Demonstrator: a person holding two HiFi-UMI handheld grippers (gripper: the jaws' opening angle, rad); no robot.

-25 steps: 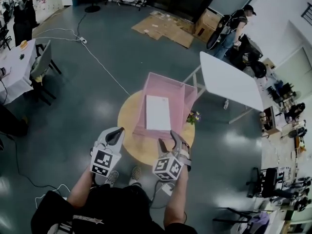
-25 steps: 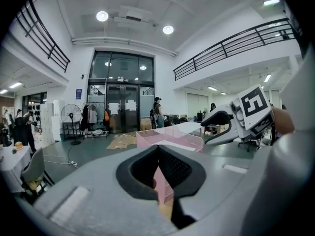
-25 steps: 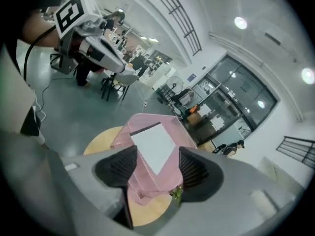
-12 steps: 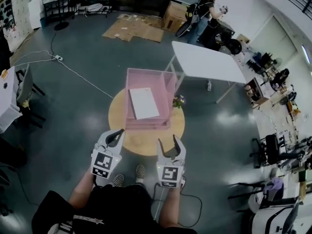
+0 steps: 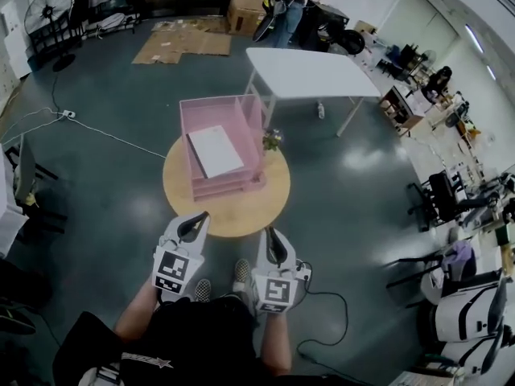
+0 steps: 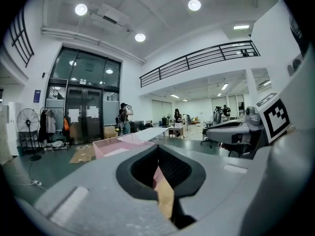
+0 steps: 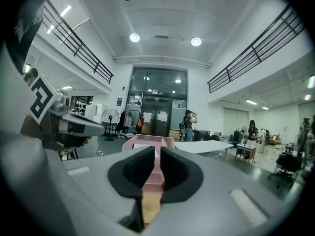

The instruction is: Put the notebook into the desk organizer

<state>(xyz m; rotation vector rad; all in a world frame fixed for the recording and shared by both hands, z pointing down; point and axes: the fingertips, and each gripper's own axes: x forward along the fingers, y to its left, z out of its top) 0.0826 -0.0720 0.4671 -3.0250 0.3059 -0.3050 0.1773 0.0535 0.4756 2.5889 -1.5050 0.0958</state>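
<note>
Head view: white table behind desk organizer

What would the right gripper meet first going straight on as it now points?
Probably the pink desk organizer on the round table; depth is unclear. The right gripper has just been closing its jaws, nothing between them.

Head view: person cut off by the top edge. Small item beside the desk organizer too small to identify. Right gripper view: right gripper hides the organizer's lower tiers and most of the round table.
</note>
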